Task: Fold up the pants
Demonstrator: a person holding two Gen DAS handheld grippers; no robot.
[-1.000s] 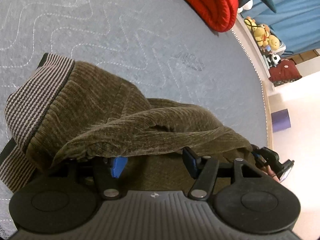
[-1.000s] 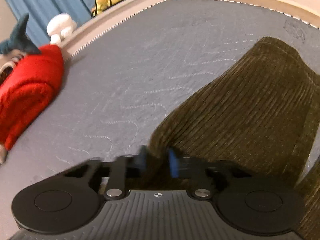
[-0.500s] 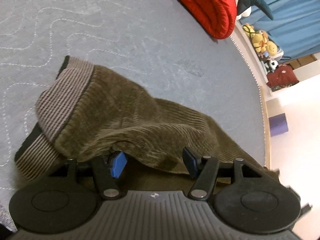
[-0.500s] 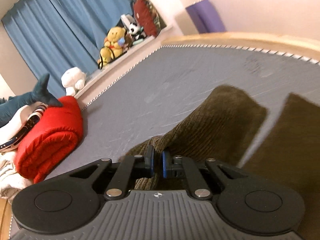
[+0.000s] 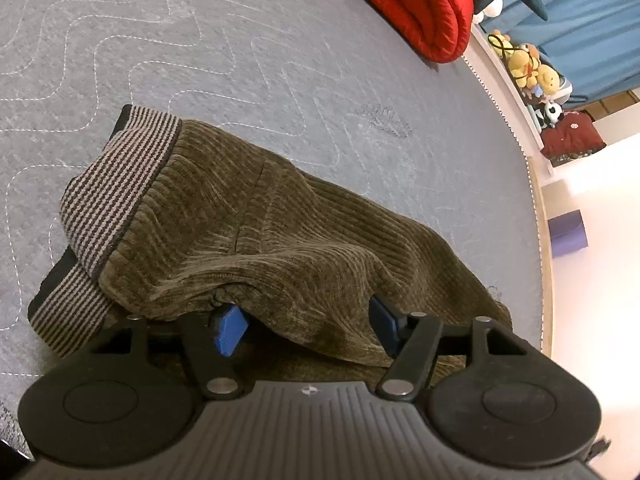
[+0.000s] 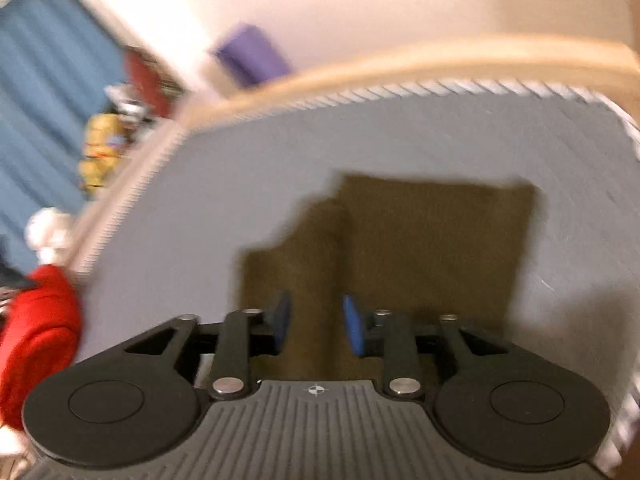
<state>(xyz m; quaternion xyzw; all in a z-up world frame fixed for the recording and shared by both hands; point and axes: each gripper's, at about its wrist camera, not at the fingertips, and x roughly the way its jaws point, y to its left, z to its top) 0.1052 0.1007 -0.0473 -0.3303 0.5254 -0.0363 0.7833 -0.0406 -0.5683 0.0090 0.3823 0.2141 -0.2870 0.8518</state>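
Right gripper (image 6: pixel 316 330): its jaws have just been opening, and nothing sits between the blue pads now. Half a second ago they were pinched on a ridge of the olive corduroy pants (image 5: pixel 280 240); now the view is motion-blurred and looks down on the leg ends (image 6: pixel 420 248), which lie flat on the grey quilted mattress (image 5: pixel 240 60) near its stitched edge. Cloth dropped, hand drawing clear.

Left gripper (image 5: pixel 308 326): jaws moderately wide, much as a second ago, parked low at the near side. A fold of corduroy drapes over and between the pads; cannot tell whether either pad presses it.

Pants: bunched heap near the striped waistband (image 5: pixel 116 192), which is doubled over on itself. The heap has sagged since a second ago.

Reading: one fold pass looks finished on the right side. Waistband end is still lumpy and needs smoothing before any further fold. Red quilted bedding (image 5: pixel 412 4) lies well apart at the far edge.
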